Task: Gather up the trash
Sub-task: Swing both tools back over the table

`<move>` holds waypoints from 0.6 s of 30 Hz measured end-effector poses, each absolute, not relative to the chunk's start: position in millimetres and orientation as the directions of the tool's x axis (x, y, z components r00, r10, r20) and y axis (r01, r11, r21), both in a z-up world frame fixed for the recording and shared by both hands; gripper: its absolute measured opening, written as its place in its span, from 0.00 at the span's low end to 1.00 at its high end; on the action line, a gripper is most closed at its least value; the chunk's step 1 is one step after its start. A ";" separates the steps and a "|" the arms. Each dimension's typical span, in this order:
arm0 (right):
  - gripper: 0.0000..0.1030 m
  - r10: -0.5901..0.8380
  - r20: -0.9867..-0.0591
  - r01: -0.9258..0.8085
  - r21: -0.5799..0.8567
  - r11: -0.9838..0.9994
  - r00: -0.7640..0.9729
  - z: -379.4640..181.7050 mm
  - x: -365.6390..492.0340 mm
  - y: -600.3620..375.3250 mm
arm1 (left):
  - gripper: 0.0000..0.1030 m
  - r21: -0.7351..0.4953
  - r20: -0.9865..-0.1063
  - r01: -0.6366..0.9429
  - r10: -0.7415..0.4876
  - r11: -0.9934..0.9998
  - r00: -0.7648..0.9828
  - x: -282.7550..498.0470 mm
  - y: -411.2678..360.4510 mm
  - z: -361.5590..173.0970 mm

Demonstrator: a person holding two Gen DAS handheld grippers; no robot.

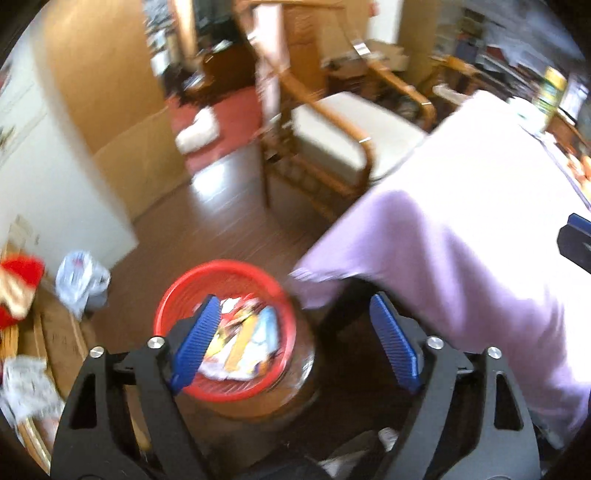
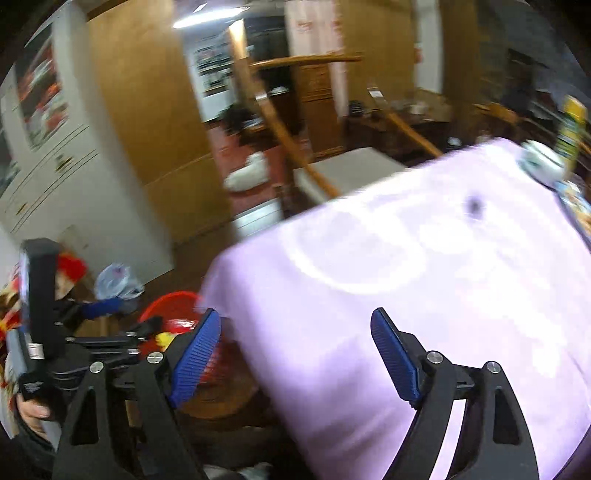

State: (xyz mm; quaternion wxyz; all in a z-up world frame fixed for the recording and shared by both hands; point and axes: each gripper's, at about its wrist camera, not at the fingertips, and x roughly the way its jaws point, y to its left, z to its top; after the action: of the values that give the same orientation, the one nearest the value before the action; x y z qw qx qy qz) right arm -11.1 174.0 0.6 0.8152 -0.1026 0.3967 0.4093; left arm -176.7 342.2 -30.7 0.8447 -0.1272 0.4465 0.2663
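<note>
Left claw (image 1: 291,339) agape above red basket (image 1: 225,332)

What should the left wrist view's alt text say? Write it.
The open, empty left gripper hangs above a red basket of colourful wrappers on the dark floor. A lilac tablecloth fills the right; a cushioned wooden chair stands behind.

Light: dim indoor room, ceiling strip light (image 2: 207,16) glowing
Glare: lilac table (image 2: 406,258) cloth washed out; floor (image 1: 218,177) sheen
Blur: motion smear throughout both views
Edges: fisheye bending, dark corner vignette
</note>
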 end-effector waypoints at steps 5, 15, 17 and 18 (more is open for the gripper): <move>0.85 0.517 -0.729 -0.638 0.144 0.757 0.449 0.4 22.2 96.6 | 0.82 0.035 -0.807 -0.431 0.280 0.902 0.520 -137.7 289.3 -9.2; 0.88 0.363 -0.737 -0.394 0.143 0.908 0.570 -1.3 85.2 -34.4 | 0.85 0.037 -0.800 -0.215 0.158 0.976 0.578 -54.0 183.5 14.1; 0.88 0.343 -0.733 -0.348 0.154 0.925 0.588 -0.6 91.8 -55.7 | 0.85 0.047 -0.797 -0.173 0.142 0.984 0.587 -40.5 165.2 17.0; 0.89 0.334 -0.731 -0.327 0.160 0.932 0.595 -0.8 93.7 -65.7 | 0.85 0.059 -0.794 -0.144 0.134 0.988 0.593 -30.7 150.5 19.5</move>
State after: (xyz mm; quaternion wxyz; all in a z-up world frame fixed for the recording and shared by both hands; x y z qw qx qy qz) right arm 93.7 -65.7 -0.8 0.8931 0.0044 0.4102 0.1849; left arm -30.7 150.5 19.5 0.8925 -0.0058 0.4442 0.0780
